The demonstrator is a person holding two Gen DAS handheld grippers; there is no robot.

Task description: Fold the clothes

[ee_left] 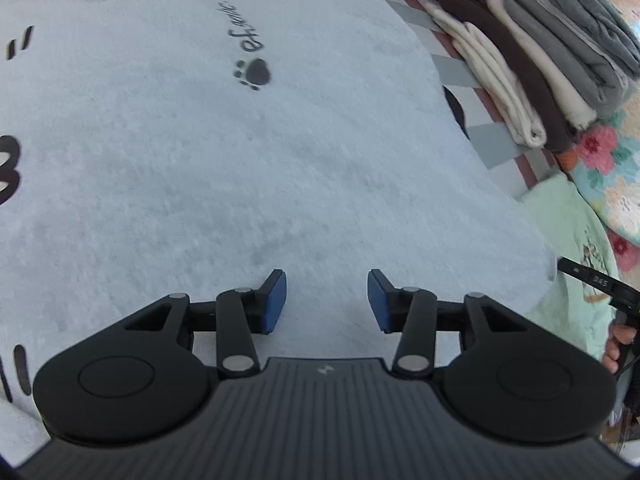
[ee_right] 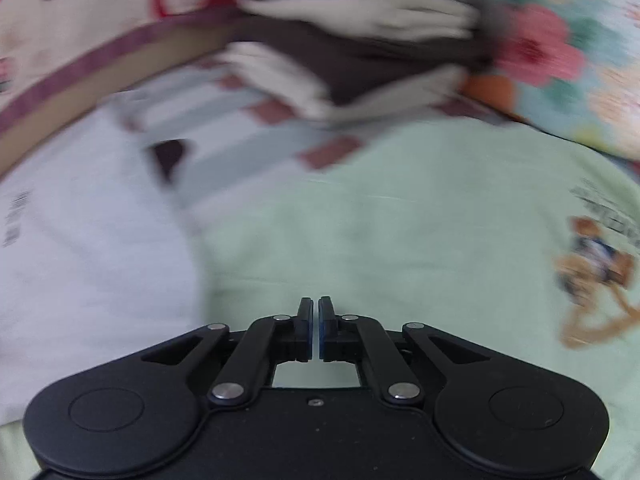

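Floral quilt (ee_left: 600, 152) at right; striped sheet (ee_left: 452, 68) beneath; patterned backdrop (ee_right: 80, 12), blurred.

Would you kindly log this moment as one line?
left gripper: open over grey fleece garment | right gripper: shut, nothing visibly held, above pale green T-shirt

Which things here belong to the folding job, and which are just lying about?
In the job:
white paw-print garment
mint green bear-print garment
left tool, open
right tool, shut, holding nothing

Lying about:
stack of folded clothes
floral quilt
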